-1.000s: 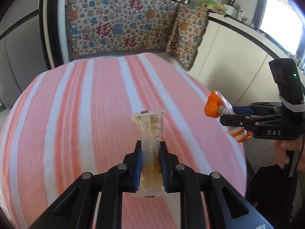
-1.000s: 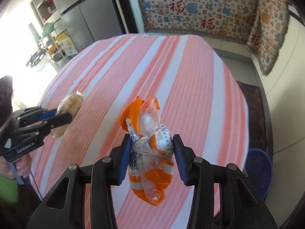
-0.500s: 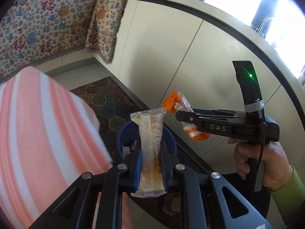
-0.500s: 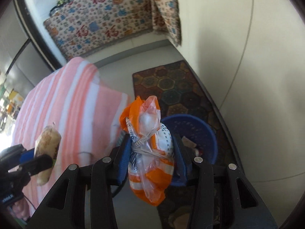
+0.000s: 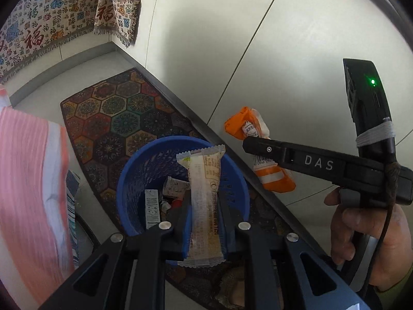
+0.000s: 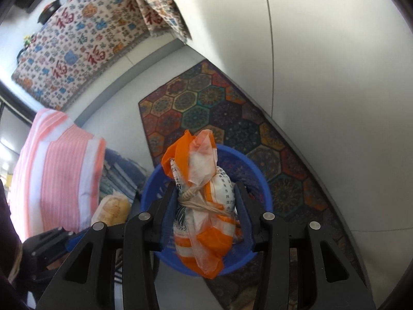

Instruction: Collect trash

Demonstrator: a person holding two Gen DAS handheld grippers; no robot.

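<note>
The left gripper (image 5: 204, 222) pinched a long pale wrapper (image 5: 204, 206) between its pads, the wrapper standing upright along the fingers, directly over the blue basket (image 5: 129, 180). The basket stood on a patterned rug (image 5: 116, 113) beside the white cabinet (image 5: 284, 51), and already held scraps of packaging, among them a narrow grey strip (image 5: 151, 206) leaning on its inner wall.

The right gripper (image 6: 205, 206) gripped an orange bag (image 6: 204, 206) tied round the middle with string; its jaws stood partly apart, and had just been easing wider, with the bag between them and its sides against both pads. In the right wrist view the bag hung over the basket (image 6: 260, 180); from the left wrist view the same bag (image 5: 273, 180) and gripper (image 5: 260, 147) sat to the right of the basket, nearer the cabinet, with the person's hand (image 5: 361, 232) on the handle.

A pink-striped cloth (image 5: 31, 180) draped down left of the basket, and a blue-striped cloth (image 6: 121, 173) lay on the floor between them. A printed fabric (image 6: 77, 46) hung on the far side of the rug from the basket.
</note>
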